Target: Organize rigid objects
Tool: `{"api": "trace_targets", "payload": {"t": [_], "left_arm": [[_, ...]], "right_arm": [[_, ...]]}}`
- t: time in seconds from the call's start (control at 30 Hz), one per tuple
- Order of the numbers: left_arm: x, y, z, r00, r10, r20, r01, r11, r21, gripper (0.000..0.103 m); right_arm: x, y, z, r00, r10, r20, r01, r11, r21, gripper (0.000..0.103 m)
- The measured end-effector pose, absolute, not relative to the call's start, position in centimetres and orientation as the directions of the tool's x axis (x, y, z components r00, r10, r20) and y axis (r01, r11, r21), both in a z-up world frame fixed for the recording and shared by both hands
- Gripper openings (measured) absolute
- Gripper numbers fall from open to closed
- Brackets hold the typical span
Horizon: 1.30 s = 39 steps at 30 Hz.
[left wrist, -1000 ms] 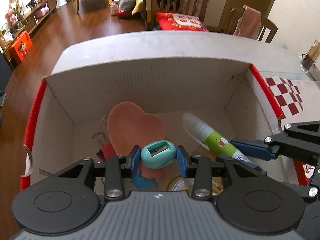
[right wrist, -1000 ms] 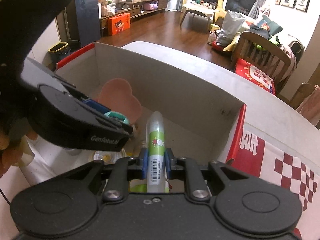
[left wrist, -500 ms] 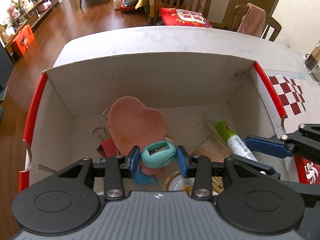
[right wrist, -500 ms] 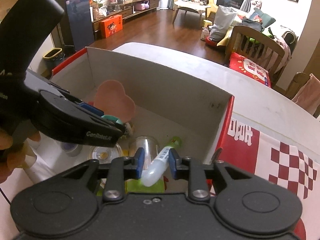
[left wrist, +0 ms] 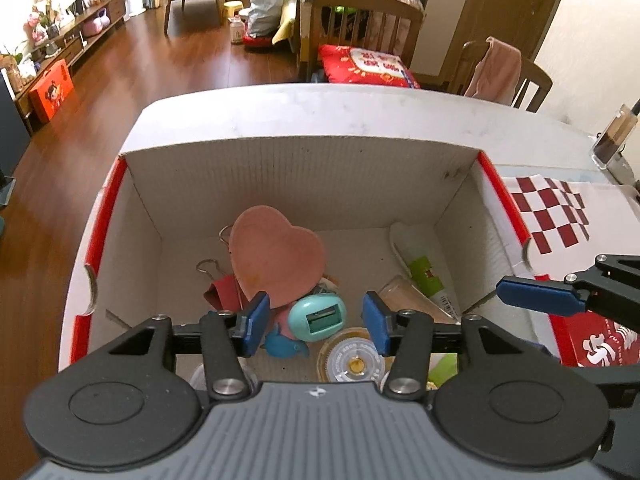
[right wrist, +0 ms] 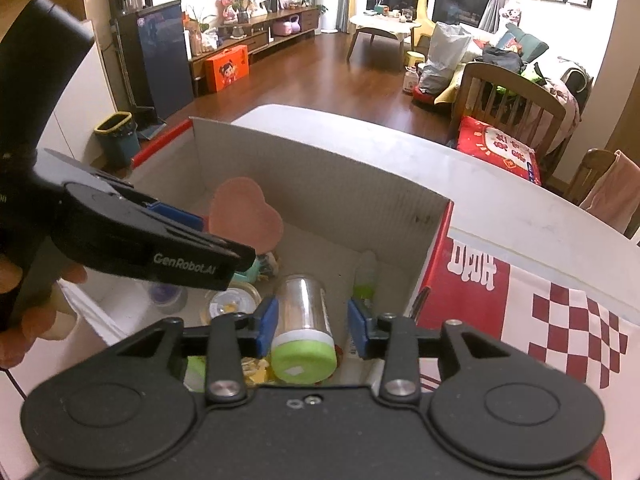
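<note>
Left wrist view shows the teal sharpener (left wrist: pixel 318 317), clamped half a second ago, now lying loose in the cardboard box (left wrist: pixel 304 168) below the left gripper (left wrist: pixel 316 326), whose jaws stand wide. The green-labelled tube (left wrist: pixel 424 272) released earlier rests by the right wall, so both drops look done. Right gripper (right wrist: pixel 313 325) hovers wide and empty above a clear jar (right wrist: pixel 302 336).
</note>
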State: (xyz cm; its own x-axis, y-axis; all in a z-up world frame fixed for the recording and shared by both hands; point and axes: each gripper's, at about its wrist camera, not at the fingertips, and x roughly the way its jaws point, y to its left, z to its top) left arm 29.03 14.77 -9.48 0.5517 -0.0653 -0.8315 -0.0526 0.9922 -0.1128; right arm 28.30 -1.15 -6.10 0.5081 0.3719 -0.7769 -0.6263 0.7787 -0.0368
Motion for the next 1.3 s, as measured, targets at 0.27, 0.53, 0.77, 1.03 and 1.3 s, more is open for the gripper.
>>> {"api": "trace_targets", "payload": {"t": [0.27, 0.53, 0.77, 1.03, 1.3], "left_arm": [[26.6, 14.6, -7.4, 0.608, -0.063, -0.791, -0.050, 0.992, -0.117, 0.058], [24.1, 14.8, -5.5, 0.663, -0.060, -0.746, -0.061, 0.989, -0.133, 0.066], [22.1, 15.1, -4.5, 0.691, -0.060, -0.720, -0.065, 0.987, -0.145, 0.066], [19.7, 14.9, -3.6, 0.715, -0.048, -0.698, -0.065, 0.989, -0.134, 0.080], [17.4, 13.5, -2.4, 0.747, -0.029, -0.664, -0.043, 0.995, -0.093, 0.081]], "right_arm": [[26.6, -2.0, -4.3, 0.514, 0.418, -0.749, -0.644, 0.765, -0.015, 0.049], [25.5, -3.3, -2.7, 0.514, 0.465, -0.721, -0.649, 0.760, 0.028, 0.063], [24.4, -4.8, -1.3, 0.514, 0.519, -0.683, -0.653, 0.753, 0.080, 0.081], [22.9, -6.6, 0.6, 0.529, 0.574, -0.625, -0.667, 0.737, 0.112, 0.094], [21.9, -8.2, 1.8, 0.555, 0.603, -0.574, -0.669, 0.733, 0.124, 0.102]]}}
